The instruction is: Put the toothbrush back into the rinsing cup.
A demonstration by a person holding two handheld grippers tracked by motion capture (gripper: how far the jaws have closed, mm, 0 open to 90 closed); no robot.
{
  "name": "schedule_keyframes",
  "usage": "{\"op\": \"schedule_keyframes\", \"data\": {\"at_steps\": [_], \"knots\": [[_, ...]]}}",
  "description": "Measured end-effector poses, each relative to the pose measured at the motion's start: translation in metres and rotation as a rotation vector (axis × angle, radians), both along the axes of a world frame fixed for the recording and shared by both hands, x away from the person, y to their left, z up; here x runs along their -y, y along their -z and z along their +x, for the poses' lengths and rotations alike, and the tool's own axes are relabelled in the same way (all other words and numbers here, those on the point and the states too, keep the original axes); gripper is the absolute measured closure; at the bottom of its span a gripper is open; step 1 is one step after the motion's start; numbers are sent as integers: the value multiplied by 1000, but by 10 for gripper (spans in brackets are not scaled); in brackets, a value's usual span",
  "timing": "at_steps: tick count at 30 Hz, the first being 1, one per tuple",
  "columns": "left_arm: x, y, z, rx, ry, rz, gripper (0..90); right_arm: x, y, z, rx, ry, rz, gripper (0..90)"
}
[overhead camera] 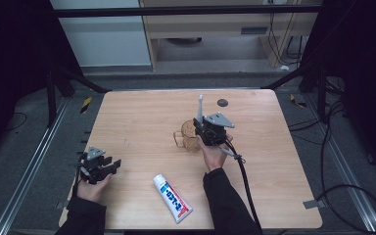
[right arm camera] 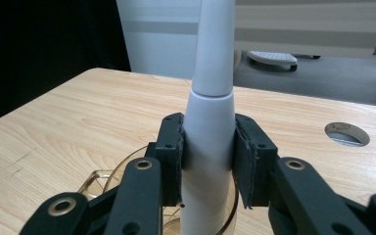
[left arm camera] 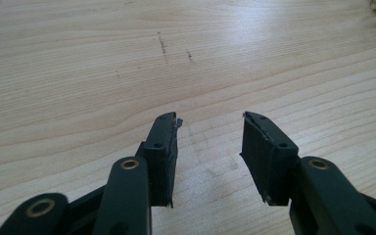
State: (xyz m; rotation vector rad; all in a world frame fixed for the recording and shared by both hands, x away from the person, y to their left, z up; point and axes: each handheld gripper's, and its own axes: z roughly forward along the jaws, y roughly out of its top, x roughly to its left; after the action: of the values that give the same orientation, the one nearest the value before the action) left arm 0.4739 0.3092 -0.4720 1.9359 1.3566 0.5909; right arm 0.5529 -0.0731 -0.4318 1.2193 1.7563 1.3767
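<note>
My right gripper point(overhead camera: 201, 122) is shut on a white electric toothbrush point(overhead camera: 200, 107), which it holds upright. In the right gripper view the pads press both sides of the toothbrush point(right arm camera: 209, 122), and its lower end reaches into a clear amber cup with a handle point(right arm camera: 108, 178). That cup point(overhead camera: 186, 134) stands near the table's middle, just left of the right hand. My left gripper point(overhead camera: 113, 165) rests low at the table's left front, open, with bare wood between its jaws point(left arm camera: 209, 142). A white, blue and red toothpaste tube point(overhead camera: 172, 198) lies flat near the front edge between the two hands.
A round cable hole point(overhead camera: 222, 102) sits in the wooden table point(overhead camera: 142, 117) near the far edge. The right gripper's cable point(overhead camera: 245, 181) trails back over the front right of the table. Metal frame rails run along both sides.
</note>
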Motion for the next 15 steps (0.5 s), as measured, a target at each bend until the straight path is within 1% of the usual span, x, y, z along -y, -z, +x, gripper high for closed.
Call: {"op": "schedule_keyframes", "data": {"at_steps": [9, 15], "knots": [[0, 0, 0, 0, 0, 0, 563, 2, 6, 0, -22, -6, -16, 669], [0, 0, 0, 1, -1, -2, 562, 3, 7, 0, -21, -11, -20, 668]]}}
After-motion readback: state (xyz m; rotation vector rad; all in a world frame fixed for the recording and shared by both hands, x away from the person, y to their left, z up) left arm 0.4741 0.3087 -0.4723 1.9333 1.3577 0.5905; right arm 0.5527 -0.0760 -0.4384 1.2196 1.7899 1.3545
